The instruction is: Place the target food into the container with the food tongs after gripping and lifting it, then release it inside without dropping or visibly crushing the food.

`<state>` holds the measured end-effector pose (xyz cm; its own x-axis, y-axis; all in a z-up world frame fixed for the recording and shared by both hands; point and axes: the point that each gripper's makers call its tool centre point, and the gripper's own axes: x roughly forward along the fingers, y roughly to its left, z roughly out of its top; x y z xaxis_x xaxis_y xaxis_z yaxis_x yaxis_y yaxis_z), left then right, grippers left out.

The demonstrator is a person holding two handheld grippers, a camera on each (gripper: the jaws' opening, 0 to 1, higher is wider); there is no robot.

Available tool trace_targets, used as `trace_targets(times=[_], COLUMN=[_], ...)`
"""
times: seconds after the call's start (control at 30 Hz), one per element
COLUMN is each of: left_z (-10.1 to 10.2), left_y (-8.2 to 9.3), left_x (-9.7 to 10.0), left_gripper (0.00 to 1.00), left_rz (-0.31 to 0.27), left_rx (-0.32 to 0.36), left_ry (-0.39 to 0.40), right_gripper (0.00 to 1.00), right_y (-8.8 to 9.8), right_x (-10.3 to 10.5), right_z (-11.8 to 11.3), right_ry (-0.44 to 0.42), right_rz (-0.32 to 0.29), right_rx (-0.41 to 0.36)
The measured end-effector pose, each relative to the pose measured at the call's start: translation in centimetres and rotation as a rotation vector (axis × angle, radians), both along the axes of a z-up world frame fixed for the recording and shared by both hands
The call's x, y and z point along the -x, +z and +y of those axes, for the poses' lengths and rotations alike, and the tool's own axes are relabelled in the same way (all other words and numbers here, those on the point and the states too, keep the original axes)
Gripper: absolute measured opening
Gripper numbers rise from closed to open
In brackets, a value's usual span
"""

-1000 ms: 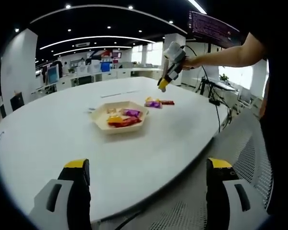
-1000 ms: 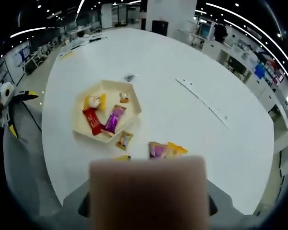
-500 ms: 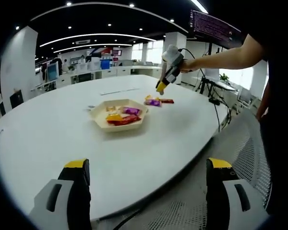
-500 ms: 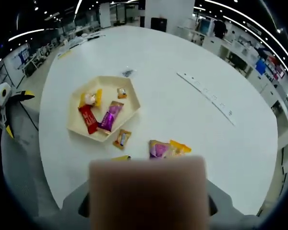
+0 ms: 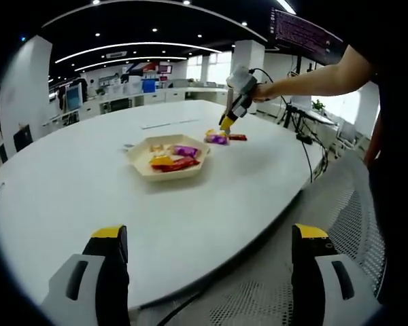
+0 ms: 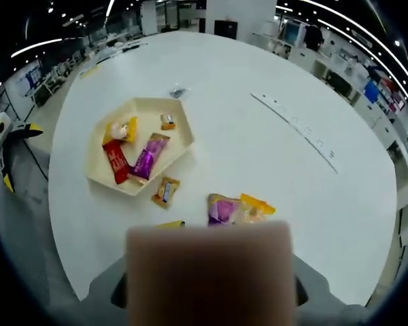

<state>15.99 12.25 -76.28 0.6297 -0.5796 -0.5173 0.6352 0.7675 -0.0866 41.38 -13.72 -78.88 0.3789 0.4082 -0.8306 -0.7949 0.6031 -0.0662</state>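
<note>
A cream hexagonal tray (image 6: 180, 139) sits on the white round table (image 6: 258, 102) and holds red (image 6: 113, 163), purple (image 6: 148, 155) and yellow (image 6: 119, 129) snack packets. Loose packets lie on the table beside it: a small orange one (image 6: 165, 191), a purple one (image 6: 222, 208) and a yellow one (image 6: 256, 207). In the left gripper view my right gripper (image 5: 227, 123) hangs just above those loose packets (image 5: 217, 138), its yellow tip pointing down. A pinkish block (image 6: 209, 272) hides its jaws in its own view. My left gripper (image 5: 209, 234) stands open, well short of the tray (image 5: 170, 174).
A small dark item (image 6: 177, 92) and a long pale strip (image 6: 296, 125) lie farther out on the table. A mesh chair (image 5: 357, 224) stands by the table's edge, next to a person's arm (image 5: 313, 78). Desks and monitors fill the room behind.
The right gripper has dropped a little closer to the loose packets. Both views have shifted slightly. The left jaws have kept the same gap.
</note>
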Motion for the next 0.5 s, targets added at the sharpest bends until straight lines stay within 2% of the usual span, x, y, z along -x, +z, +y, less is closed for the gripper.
trace_targets(times=[0.27,0.5], left_z=[0.1,0.2], left_y=[-0.1,-0.5], left_x=[-0.1,-0.1], left_gripper=[0.98,0.98], left_rz=[0.013,0.031], left_rx=[0.007,-0.002], left_ry=[0.013,0.014], right_gripper=[0.27,0.27], right_y=[-1.4,-1.9], right_x=[-0.8,-1.6], right_z=[0.2,0.4], right_ry=[-0.007,-0.013], right_rz=[0.024,0.021], right_rx=[0.004,-0.002])
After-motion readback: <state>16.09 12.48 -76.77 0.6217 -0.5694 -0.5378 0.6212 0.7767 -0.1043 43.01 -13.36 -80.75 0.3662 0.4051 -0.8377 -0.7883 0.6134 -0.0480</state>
